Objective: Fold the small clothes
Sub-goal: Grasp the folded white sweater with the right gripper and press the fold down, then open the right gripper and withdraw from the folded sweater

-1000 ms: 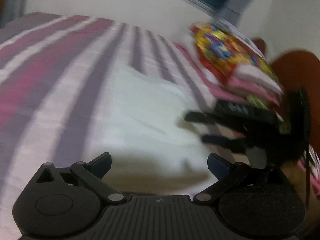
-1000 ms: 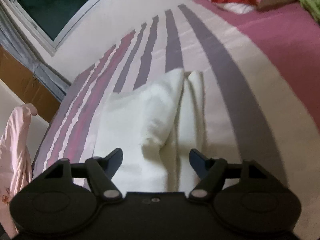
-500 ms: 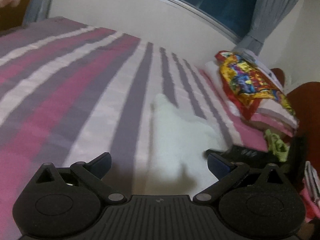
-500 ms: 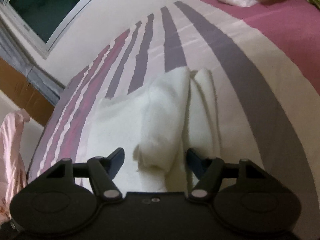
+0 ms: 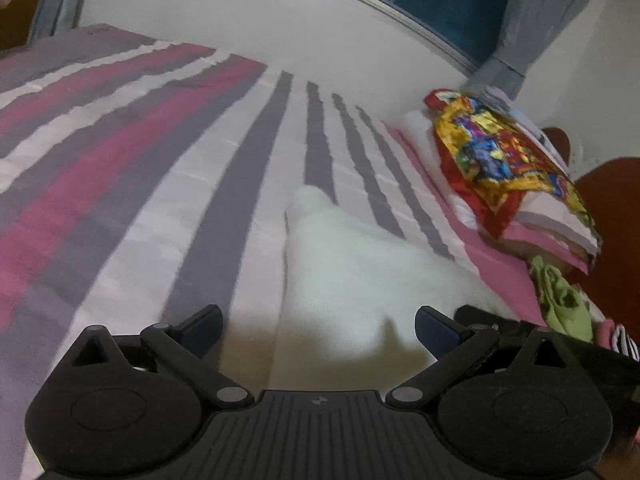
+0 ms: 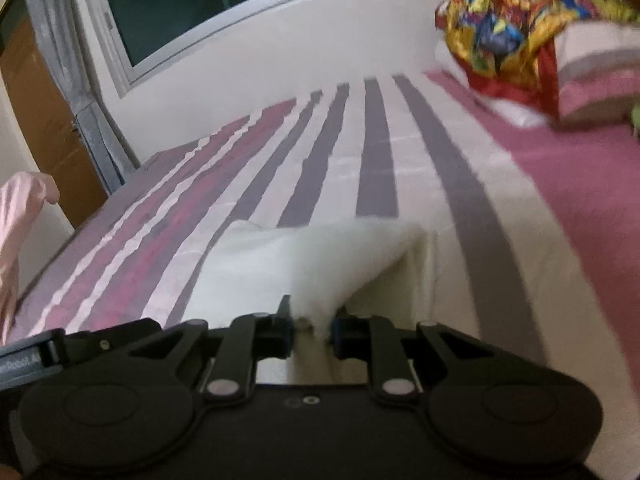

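White cloth (image 6: 320,264), a small garment, lay on a bed covered by a striped sheet (image 5: 168,168) in pink, purple and pale bands. Seen from the right wrist camera, the right gripper (image 6: 311,330) had its two dark fingers drawn close together, pinching a near corner of the white cloth between the pads. From that pinched corner the fabric rose and spread away in a slanted fold, with the rest of the garment lying flat on the sheet to the left and a paler layer showing beneath it on the right.

Seen from the left wrist camera, the left gripper (image 5: 318,328) had its fingers spread wide apart and held nothing. It hovered over the near edge of the same white cloth (image 5: 340,264), whose far end narrowed to a rounded tip pointing up the bed. Part of the other gripper's black body showed low at the right edge of this view.

At the head of the bed sat a pile of pillows (image 5: 560,216) with a bright red, yellow and blue patterned cloth (image 5: 492,152) draped over them. A small green garment (image 5: 560,300) lay near the pile on a pink stretch of the sheet. Behind the bed ran a white wall with a dark window (image 6: 192,8) and grey curtains (image 5: 528,16). A pale pink garment (image 6: 16,232) hung at the left edge of the right view.
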Available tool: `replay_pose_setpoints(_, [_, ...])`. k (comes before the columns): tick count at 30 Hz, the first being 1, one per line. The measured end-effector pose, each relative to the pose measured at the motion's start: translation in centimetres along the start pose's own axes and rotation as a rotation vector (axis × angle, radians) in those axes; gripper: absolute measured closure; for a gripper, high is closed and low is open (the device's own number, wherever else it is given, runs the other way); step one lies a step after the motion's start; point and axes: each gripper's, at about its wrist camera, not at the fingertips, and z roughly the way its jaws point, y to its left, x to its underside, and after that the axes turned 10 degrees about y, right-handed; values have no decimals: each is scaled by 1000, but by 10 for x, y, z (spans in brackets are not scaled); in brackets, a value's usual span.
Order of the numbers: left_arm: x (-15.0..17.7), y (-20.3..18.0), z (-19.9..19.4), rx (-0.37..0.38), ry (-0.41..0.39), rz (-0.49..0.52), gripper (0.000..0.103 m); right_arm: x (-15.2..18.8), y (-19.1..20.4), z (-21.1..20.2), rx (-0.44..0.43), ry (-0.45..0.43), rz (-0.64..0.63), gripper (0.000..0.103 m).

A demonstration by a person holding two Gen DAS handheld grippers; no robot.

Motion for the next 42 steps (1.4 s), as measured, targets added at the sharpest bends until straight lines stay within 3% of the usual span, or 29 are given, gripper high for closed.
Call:
replay_pose_setpoints(3, [9,-7,11,-15,53,26,2,-2,-13,7,61,43,-7,85])
replay_pose_setpoints(5, [16,-7,20,-30,120,25,2,-2,-33,35,12,210,61,80])
replay_pose_setpoints(9, [31,-2,25,-58,176,49,2,-2,-41,18,-18,179,131,69])
replay_pose_setpoints(14, [36,0,13,-52,182,35,2,23,-39,-10,-1,211,107,69])
replay_pose_setpoints(19, [59,-6,9,-92,211,131,2,66,-33,-19,29,292,120,76])
replay_pose_setpoints(24, [47,1,-8,-55,203,-3,2,70,-27,-35,13,308,127,82])
replay_pose_setpoints(26, [39,-1,-14,-57,183,-11,2,68,-24,-38,17,317,103,83])
replay_pose_setpoints(28, [31,-8,-22,-48,148,10,2,63,-22,-47,32,292,94,80])
replay_pose_setpoints(30, [24,-14,-26,-44,119,37,2,58,-20,-63,45,197,93,73])
replay_pose_setpoints(33, [10,-26,-25,-26,98,63,2,36,-6,-69,61,119,28,73])
replay_pose_setpoints(42, [-50,-59,21,-34,75,131,2,-32,1,-12,82,49,23,73])
